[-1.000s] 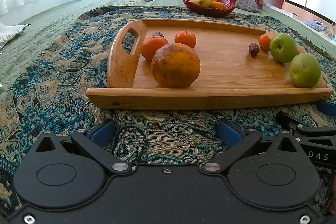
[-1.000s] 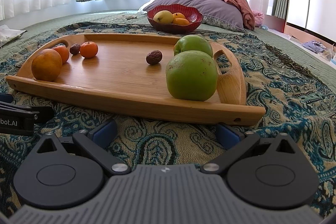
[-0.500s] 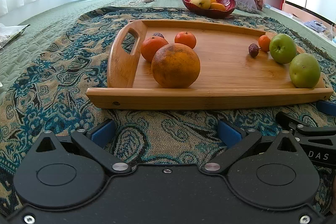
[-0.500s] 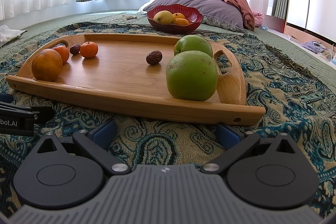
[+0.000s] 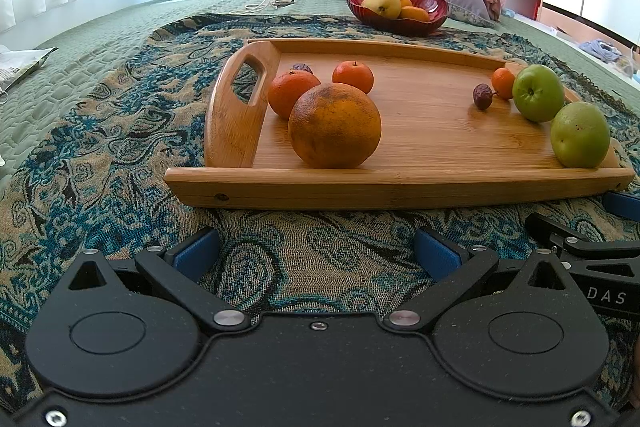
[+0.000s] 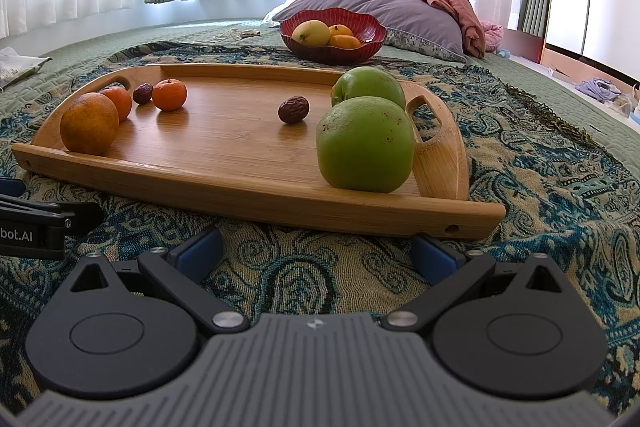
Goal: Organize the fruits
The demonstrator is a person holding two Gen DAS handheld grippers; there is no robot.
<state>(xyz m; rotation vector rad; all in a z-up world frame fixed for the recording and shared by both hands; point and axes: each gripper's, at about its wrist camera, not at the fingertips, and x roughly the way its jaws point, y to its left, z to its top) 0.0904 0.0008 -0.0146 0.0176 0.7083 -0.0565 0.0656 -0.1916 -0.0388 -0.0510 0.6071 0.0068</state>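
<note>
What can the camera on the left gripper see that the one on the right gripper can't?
Only the left wrist view shows a small orange fruit behind the far green apple; the right wrist view hides it. Only the right view shows the tray's right handle. Both show the wooden tray, big orange, wrinkled date, red bowl, and open, empty jaws.

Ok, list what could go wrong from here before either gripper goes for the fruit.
1. The big orange and the near green apple sit right at the front rim of the wooden tray; a nudge could roll them onto the blanket.
2. The small orange and date crowd the far apple, so open jaws may bump neighbours.
3. The red bowl rests on soft bedding and could tip when loaded.
</note>
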